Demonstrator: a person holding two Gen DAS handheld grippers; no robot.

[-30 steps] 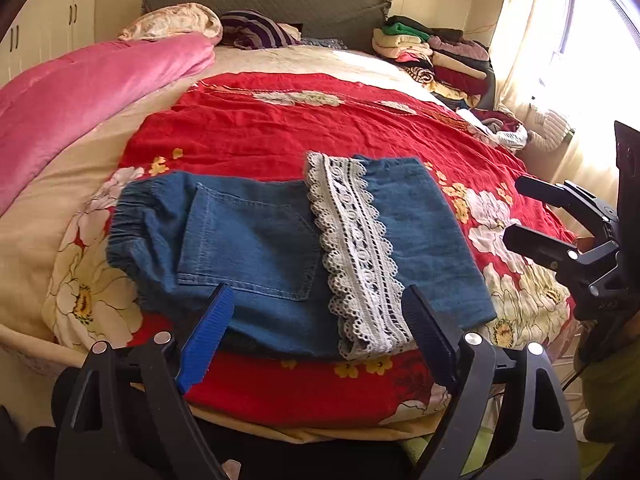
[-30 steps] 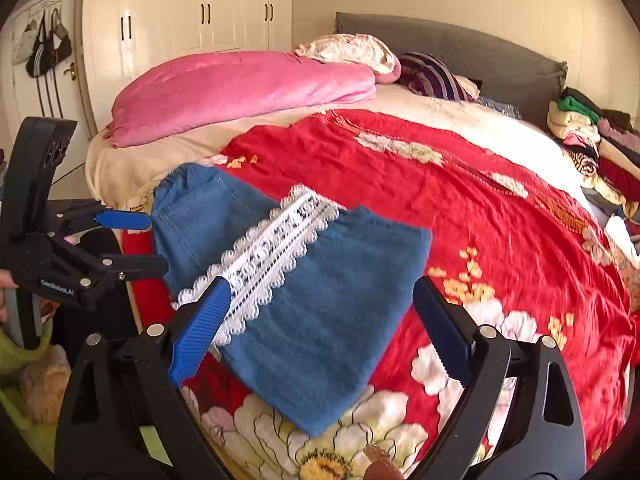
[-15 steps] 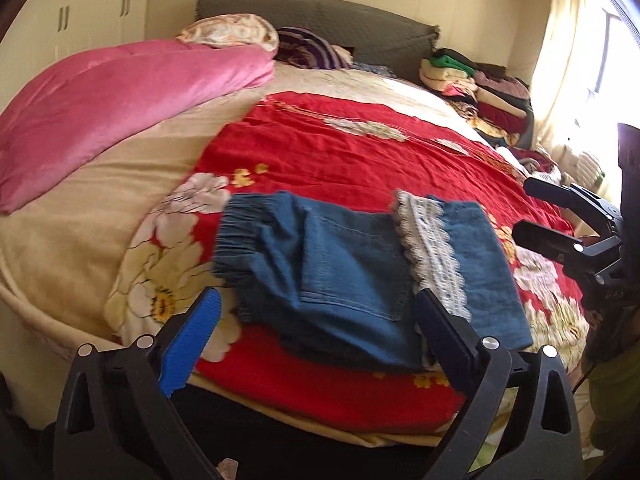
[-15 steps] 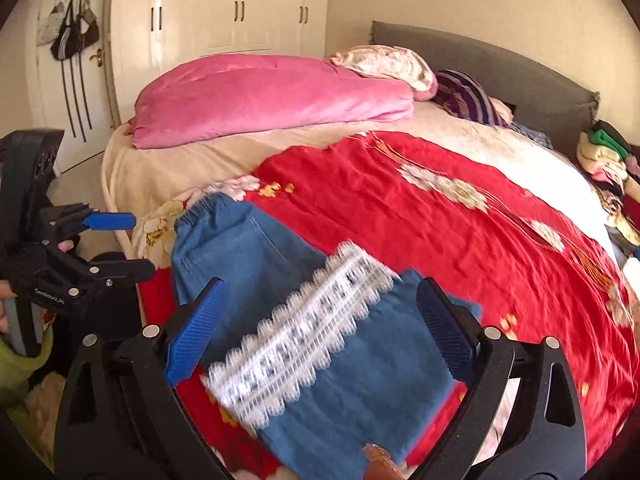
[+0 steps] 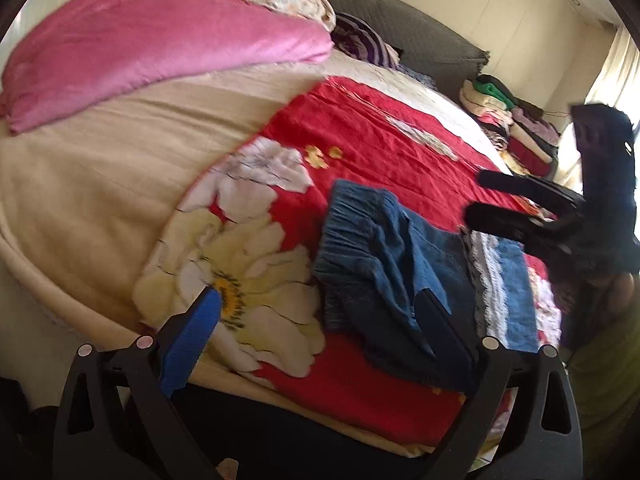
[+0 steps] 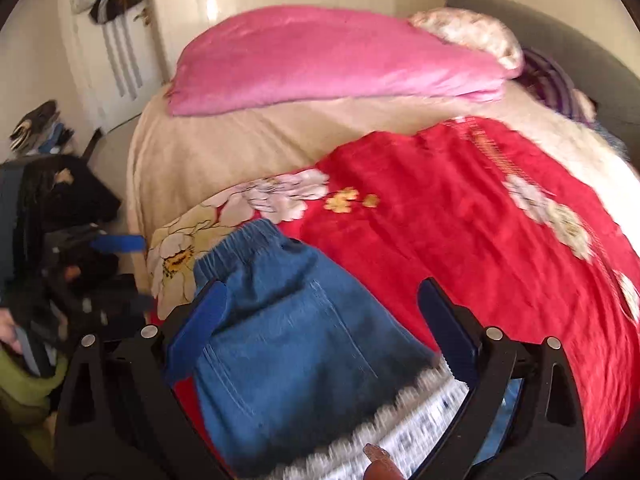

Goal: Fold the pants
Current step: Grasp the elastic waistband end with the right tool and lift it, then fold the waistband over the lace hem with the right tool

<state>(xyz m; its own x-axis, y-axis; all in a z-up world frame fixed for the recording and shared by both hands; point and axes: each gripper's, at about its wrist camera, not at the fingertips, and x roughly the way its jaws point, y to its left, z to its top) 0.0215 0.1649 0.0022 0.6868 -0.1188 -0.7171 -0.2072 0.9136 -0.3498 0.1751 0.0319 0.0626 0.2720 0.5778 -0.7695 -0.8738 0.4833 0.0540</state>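
On the bed: the pants (image 5: 384, 276) lie on the red flowered blanket (image 5: 360, 148), near its front edge, already folded over so the lace hem (image 5: 486, 280) crosses the denim.
Waistband: the gathered elastic end (image 6: 248, 246) points toward the cream sheet (image 5: 100, 184) and the pink quilt (image 6: 320, 56).
Left gripper (image 5: 320, 320): released, jaws spread wide, having just finished opening; nothing sits between them, and they hang over the big white flower and the waistband end.
Right gripper (image 6: 320, 312): released too, jaws wide, above the back pocket area, pads clear of the cloth.
Step in hand: judged as the gap between folds, both tools shifting toward the waistband side with no grip taken.
Next move: likely a pinch on the waistband corners, one tool per corner, then a lift across toward the lace side; it calls for catching all layers together so the earlier fold does not slip open.
Risk: the soft bedding may bunch under the cloth and skew the edges.
Hidden: the pants' near edge is cut off by the right tool's frame in its own view.
Blur: both views are smeared, so the lace detail and pocket seams are hard to read.
Person: only a green sleeve (image 6: 24, 380) at the edge.
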